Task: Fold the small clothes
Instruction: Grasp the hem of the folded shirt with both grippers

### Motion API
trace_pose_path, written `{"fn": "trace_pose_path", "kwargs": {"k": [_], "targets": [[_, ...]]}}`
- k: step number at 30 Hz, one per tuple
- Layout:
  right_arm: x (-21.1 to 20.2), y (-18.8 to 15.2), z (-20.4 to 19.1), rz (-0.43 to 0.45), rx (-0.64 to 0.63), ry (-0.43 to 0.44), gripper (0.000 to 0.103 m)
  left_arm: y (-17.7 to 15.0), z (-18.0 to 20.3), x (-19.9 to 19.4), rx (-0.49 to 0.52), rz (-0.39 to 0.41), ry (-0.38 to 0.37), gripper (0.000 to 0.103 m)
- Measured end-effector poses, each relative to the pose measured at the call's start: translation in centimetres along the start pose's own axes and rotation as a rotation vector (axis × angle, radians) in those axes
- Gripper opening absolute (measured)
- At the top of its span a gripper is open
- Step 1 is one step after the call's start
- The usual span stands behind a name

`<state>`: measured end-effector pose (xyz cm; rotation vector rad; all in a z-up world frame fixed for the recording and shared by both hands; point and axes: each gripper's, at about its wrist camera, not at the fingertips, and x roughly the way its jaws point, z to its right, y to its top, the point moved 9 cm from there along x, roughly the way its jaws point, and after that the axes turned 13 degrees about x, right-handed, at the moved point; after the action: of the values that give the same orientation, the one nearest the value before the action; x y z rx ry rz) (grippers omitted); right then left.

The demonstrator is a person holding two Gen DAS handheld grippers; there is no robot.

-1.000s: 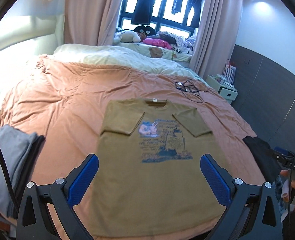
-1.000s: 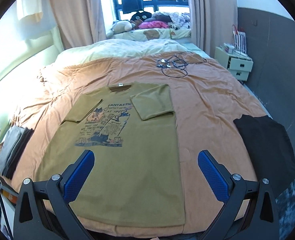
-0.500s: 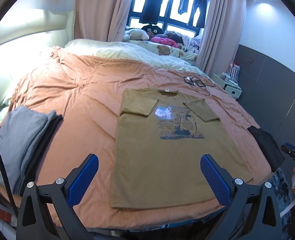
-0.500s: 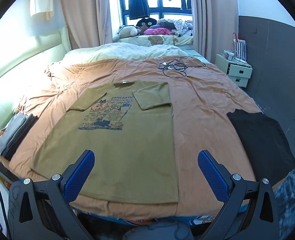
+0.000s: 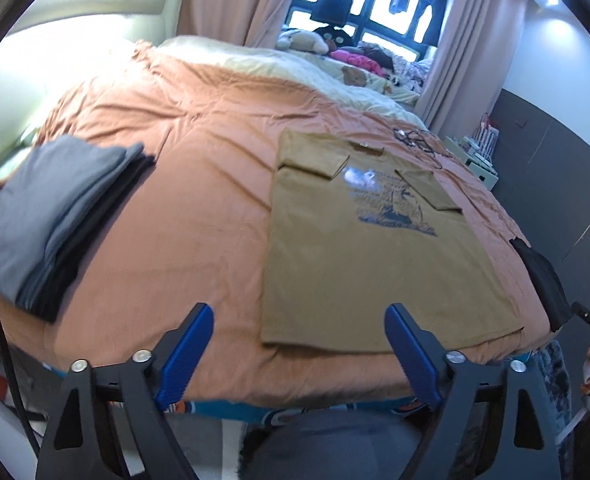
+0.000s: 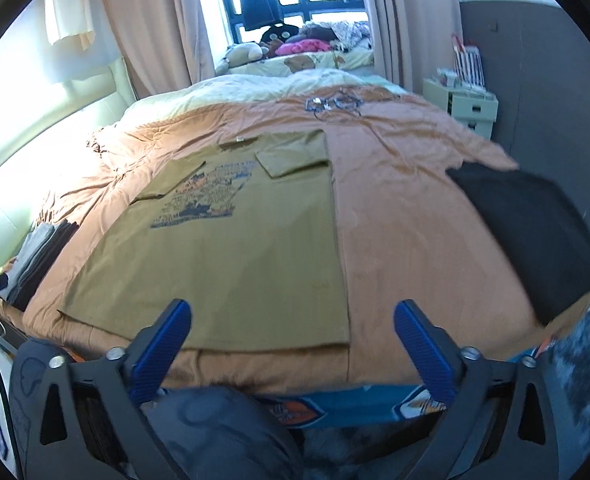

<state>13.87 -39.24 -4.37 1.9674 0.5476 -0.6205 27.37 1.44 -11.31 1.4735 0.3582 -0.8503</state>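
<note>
Approaching near hem of olive T-shirt (image 5: 375, 264), flat on bed (image 5: 183, 184), sleeves folded in. Left claw (image 5: 299, 356) and right claw (image 6: 295, 354) spread, just narrowing, nothing between. Risk: pinching quilt with hem, dragging shirt askew.

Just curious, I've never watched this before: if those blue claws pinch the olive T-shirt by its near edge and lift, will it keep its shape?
Probably not. The T-shirt lies flat and thin on the bedspread, so it likely droops. Its folded-in sleeves may fall open. It looks light.
</note>
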Motion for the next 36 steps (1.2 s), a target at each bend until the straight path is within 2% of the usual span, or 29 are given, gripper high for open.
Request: {"fn": "trace_pose_path", "kwargs": {"k": [3, 9, 12, 17, 22, 27, 32, 36], "targets": [[1.4, -0.8, 1.6, -0.048, 0.085, 0.03, 0.081, -1.3, -1.0, 0.3, -0.038, -0.014, -0.012, 0.081], [3.6, -1.5, 4.4, -0.101, 0.217, 0.083, 0.071, -2.7, -2.6, 1.9, -0.09, -0.04, -0.035, 0.072], [4.8, -1.8, 5.6, -0.128, 0.268, 0.099, 0.07, -3.6, -3.4, 3.3, -0.145, -0.062, -0.059, 0.065], [7.4, -2.0, 7.0, -0.162, 0.358, 0.153, 0.07, -4.8, -3.7, 6.3, -0.214, -0.094, -0.104, 0.059], [9.5, -2.2, 8.3, -0.182, 0.455, 0.228, 0.065, -5.8, -3.3, 9.1, -0.276, -0.13, -0.168, 0.059], [9.5, -2.0, 9.4, -0.181, 0.555, 0.33, 0.065, -5.8, -2.4, 10.3, -0.323, -0.145, -0.23, 0.059], [9.6, -2.4, 10.3, -0.198, 0.616, 0.378, 0.062, -5.6, -1.9, 11.1, -0.388, -0.159, -0.266, 0.059], [10.2, -2.6, 11.3, -0.202, 0.68, 0.406, 0.062, -5.8, -2.4, 11.7, -0.459, -0.171, -0.258, 0.059]]}}
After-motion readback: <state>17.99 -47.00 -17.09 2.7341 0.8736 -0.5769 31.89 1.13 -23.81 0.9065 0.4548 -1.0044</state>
